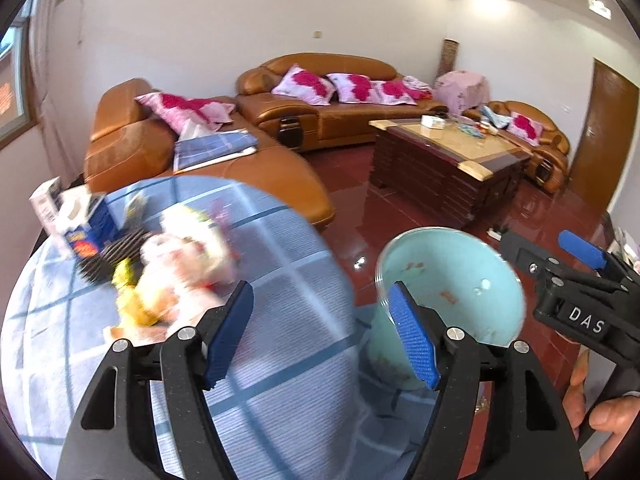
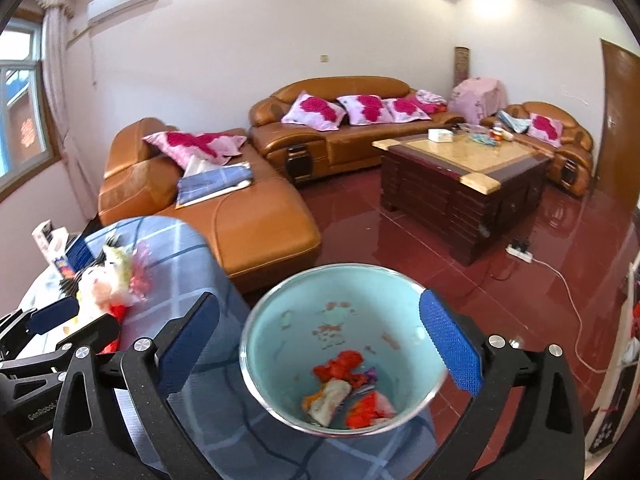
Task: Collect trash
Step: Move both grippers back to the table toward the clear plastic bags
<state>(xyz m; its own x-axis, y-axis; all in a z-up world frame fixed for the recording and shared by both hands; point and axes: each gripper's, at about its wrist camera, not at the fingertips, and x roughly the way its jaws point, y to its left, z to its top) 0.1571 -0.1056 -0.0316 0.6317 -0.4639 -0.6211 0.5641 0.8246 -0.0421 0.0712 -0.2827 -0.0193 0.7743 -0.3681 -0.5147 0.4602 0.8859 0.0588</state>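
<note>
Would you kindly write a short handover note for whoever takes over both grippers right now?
Left gripper: open, empty, over the blue checked tablecloth.
Right gripper: open, straddling the light-blue round bin without gripping it.
Done: several red, orange and white scraps lie in the bin.
Left: a blurred pile of white, yellow and red rubbish still sits on the cloth, beside a black comb-like item.

Home living room: tan leather sofas [image 2: 340, 128] with pink floral cushions [image 2: 312, 111], wooden coffee table [image 2: 460, 168], red tiled floor [image 2: 400, 240], curtained window [image 2: 20, 120], wall air conditioner [image 2: 122, 2].
</note>
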